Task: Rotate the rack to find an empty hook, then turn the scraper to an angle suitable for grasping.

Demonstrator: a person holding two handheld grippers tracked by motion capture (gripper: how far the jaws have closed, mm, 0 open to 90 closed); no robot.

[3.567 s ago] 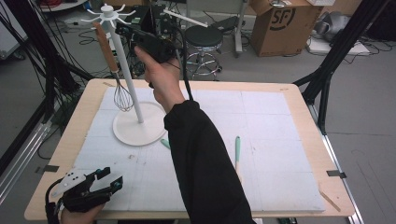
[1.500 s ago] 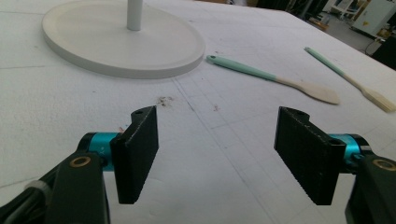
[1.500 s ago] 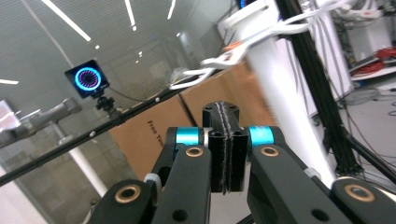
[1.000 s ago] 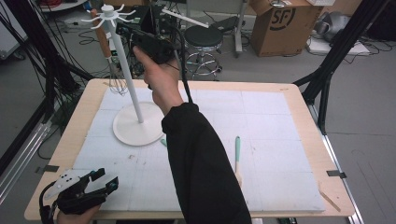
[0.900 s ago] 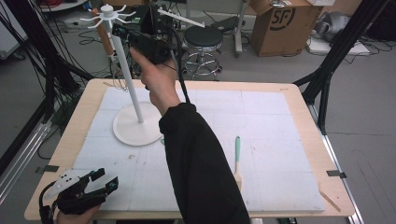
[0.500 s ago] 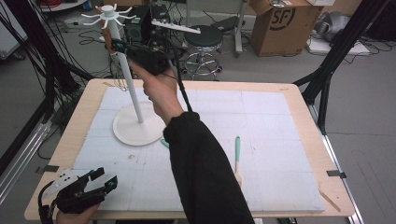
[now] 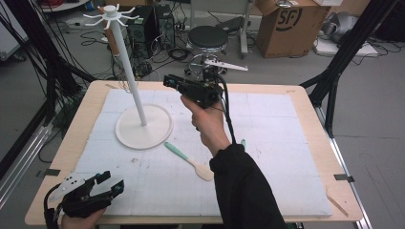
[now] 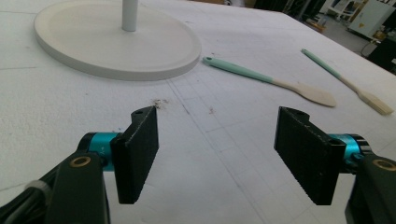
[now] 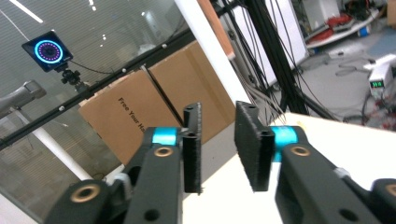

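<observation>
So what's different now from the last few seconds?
The right hand-held gripper has pulled back and down from the top of the rack to above the table's middle, jaws slightly apart and empty. The whisk hangs on the rack as before. The left hand-held gripper stays open at the near left corner, and the spatula hasn't moved.

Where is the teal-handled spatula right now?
High view: the spatula lies flat on the white mat, just right of the stand's round base, left of the person's forearm.
</observation>
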